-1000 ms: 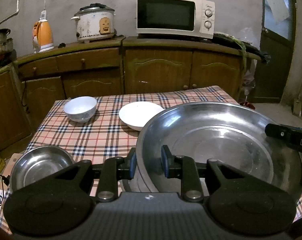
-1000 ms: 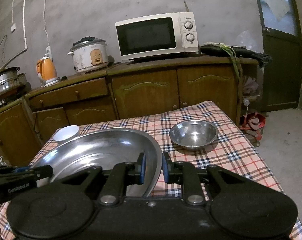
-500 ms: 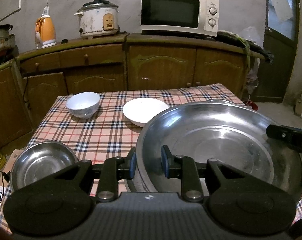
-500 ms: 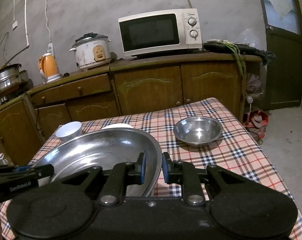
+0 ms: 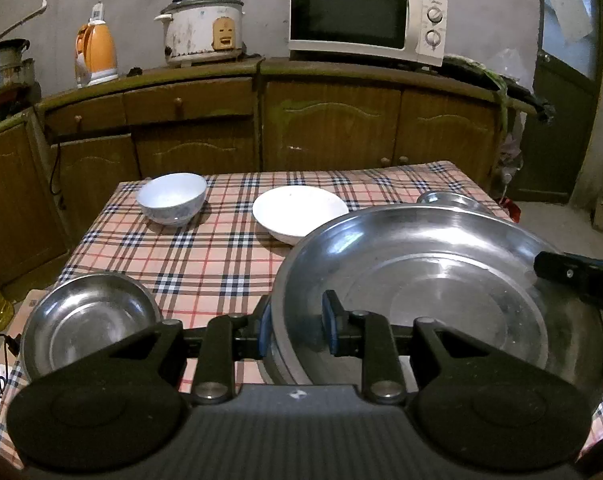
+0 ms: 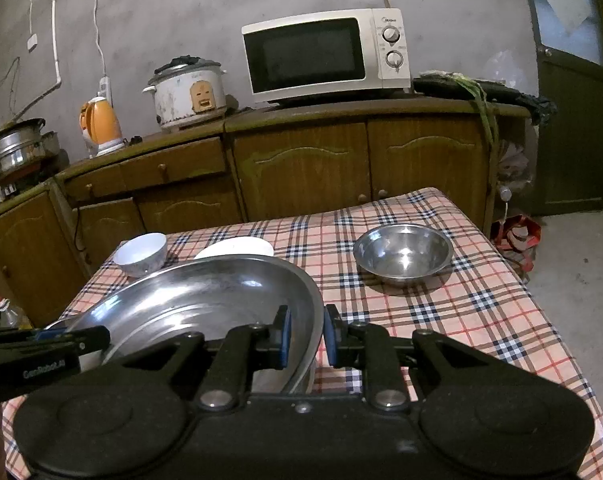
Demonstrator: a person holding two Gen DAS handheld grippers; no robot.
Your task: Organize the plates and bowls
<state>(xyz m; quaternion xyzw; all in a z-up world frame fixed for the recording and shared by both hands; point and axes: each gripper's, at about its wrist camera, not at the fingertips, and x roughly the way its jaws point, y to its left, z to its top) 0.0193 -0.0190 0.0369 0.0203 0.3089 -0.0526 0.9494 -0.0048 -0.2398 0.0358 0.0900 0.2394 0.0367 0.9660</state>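
Left wrist view: the left hand-held gripper (image 5: 295,328) is closed on the near left rim of the large steel plate (image 5: 441,292), one blue pad outside the rim and one inside.
Right wrist view: the right hand-held gripper (image 6: 305,334) is clamped on the right rim of the same large steel plate (image 6: 205,300), the rim seen between its blue pads.
Plate position: it is held between both grippers above the near part of the checked tablecloth (image 5: 205,248) on the counter; whether its underside touches the cloth cannot be told.
Opposite gripper: a black finger of the right unit (image 5: 577,284) is seen at the plate's far right edge in the left wrist view.
Steel bowl, left: one small steel bowl (image 5: 85,320) rests at the near left corner of the cloth, just beside the left gripper.
Steel bowl, right: a second steel bowl (image 6: 403,254) stands upright on the right side of the cloth, apart from the plate.
White dishes: a white deep bowl (image 5: 171,198) and a white shallow dish (image 5: 299,214) are placed toward the far edge, apart from each other; the dish is partly hidden behind the plate rim.
Background: a microwave (image 5: 365,16), a rice cooker (image 5: 201,26) and an orange kettle (image 5: 95,54) are set on the wooden cabinet (image 5: 329,120) behind.
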